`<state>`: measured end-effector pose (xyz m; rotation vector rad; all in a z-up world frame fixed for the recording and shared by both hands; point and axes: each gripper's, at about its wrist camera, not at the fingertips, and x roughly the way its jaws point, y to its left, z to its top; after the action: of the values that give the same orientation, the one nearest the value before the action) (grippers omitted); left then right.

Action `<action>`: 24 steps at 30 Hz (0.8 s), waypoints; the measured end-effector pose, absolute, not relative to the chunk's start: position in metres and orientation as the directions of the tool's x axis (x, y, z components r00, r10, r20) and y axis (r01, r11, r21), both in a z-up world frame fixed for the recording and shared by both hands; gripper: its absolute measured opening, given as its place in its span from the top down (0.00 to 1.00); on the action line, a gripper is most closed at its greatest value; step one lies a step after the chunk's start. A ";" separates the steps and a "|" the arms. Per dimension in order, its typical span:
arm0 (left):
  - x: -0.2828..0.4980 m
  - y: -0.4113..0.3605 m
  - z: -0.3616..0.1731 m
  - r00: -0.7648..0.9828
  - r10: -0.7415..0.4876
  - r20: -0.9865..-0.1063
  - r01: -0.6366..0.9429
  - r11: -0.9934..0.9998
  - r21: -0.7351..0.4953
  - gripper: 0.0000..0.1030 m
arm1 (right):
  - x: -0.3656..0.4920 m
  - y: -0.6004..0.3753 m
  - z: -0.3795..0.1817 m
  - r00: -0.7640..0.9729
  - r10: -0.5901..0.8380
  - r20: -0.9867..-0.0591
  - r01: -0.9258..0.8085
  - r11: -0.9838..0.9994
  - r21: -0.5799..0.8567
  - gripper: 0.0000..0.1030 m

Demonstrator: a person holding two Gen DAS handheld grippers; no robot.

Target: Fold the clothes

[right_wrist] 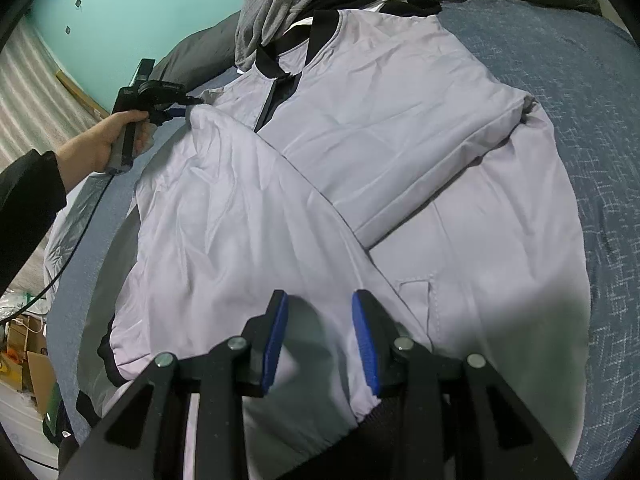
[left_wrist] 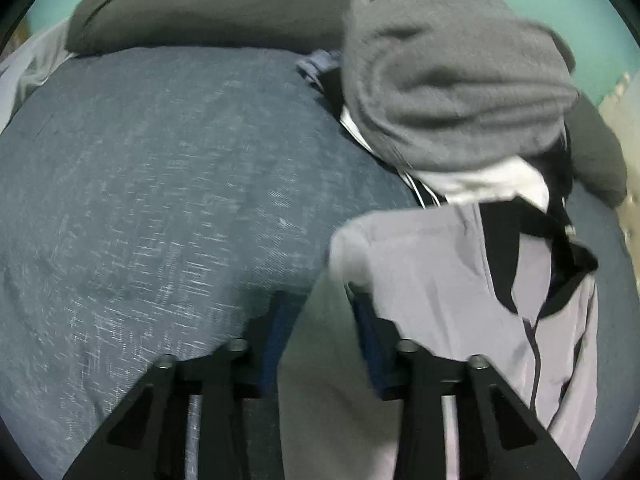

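Lavender jacket (right_wrist: pixel 360 152) spread on blue bedspread (right_wrist: pixel 592 128), one side already folded inward | left wrist: left gripper (left_wrist: pixel 320 312) spread, sleeve fabric loose between blurred pads | right wrist: right gripper (right_wrist: pixel 320 336) parted over hem, gripping nothing; next likely folding the other side; clothes pile (right_wrist: pixel 288 4) partly cut off.

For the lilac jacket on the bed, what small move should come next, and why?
Probably draw the left gripper back from the jacket. Its jaws stand apart and the folded-in side already lies across the front; the right gripper, jaws apart, rests near the hem.
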<state>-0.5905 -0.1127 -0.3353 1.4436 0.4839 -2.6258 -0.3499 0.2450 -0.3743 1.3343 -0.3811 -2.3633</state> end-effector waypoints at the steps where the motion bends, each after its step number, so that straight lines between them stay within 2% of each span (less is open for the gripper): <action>1: -0.588 -0.117 -0.333 -0.561 0.040 -0.827 0.271 -0.935 -0.229 0.68 | -0.350 0.245 -0.374 -0.465 -0.467 -0.752 0.207 -0.883 0.421 0.68; 3: -0.582 -0.126 -0.326 -0.594 0.001 -0.805 0.306 -0.924 -0.228 0.66 | -0.349 0.246 -0.374 -0.465 -0.468 -0.752 0.207 -0.883 0.421 0.68; 7: -0.573 -0.130 -0.315 -0.634 0.008 -0.773 0.283 -0.928 -0.241 0.66 | -0.349 0.246 -0.374 -0.465 -0.467 -0.752 0.206 -0.883 0.421 0.68; 11: -0.551 -0.133 -0.310 -0.648 0.036 -0.760 0.270 -0.923 -0.275 0.57 | -0.350 0.247 -0.373 -0.466 -0.473 -0.748 0.200 -0.879 0.432 0.68; 16: -0.507 -0.131 -0.322 -0.630 0.113 -0.768 0.229 -0.918 -0.323 0.56 | -0.349 0.250 -0.367 -0.479 -0.487 -0.730 0.196 -0.870 0.452 0.68; 24: -0.428 -0.123 -0.339 -0.619 0.136 -0.774 0.164 -0.941 -0.296 0.56 | -0.347 0.254 -0.340 -0.515 -0.527 -0.676 0.221 -0.844 0.489 0.68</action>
<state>-0.4279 -0.1233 -0.3394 1.3648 0.5368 -2.7599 -0.3469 0.2536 -0.3401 1.2199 -0.4801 -2.3601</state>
